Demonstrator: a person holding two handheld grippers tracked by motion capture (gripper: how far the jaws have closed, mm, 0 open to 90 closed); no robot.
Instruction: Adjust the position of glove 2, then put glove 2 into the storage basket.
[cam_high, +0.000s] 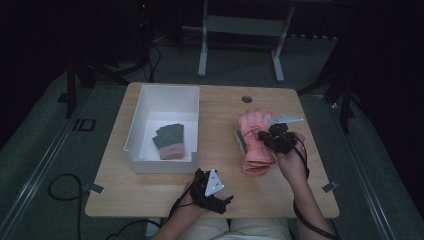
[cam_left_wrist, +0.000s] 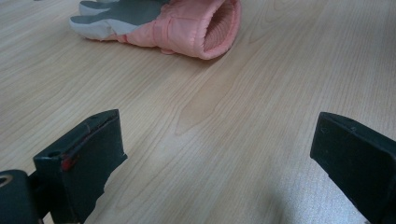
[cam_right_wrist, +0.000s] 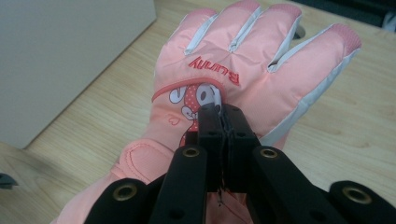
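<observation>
Clearly soft and light, the glove (cam_right_wrist: 243, 70) seems pinched at its padded back by the closed right gripper (cam_right_wrist: 223, 122); left gripper (cam_left_wrist: 215, 154) rests spread.

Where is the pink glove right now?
In the high view the pink glove lies on the table's right half, right of the white bin, under the right gripper.

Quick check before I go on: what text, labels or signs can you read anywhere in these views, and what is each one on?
"B.unny" in red stitched letters, seen upside down in the right gripper view, on the back of the pink glove, just above its cartoon rabbit patch.
Nothing readable on the white bin, the grey and pink glove inside it, the table, or the right tongs.
</observation>
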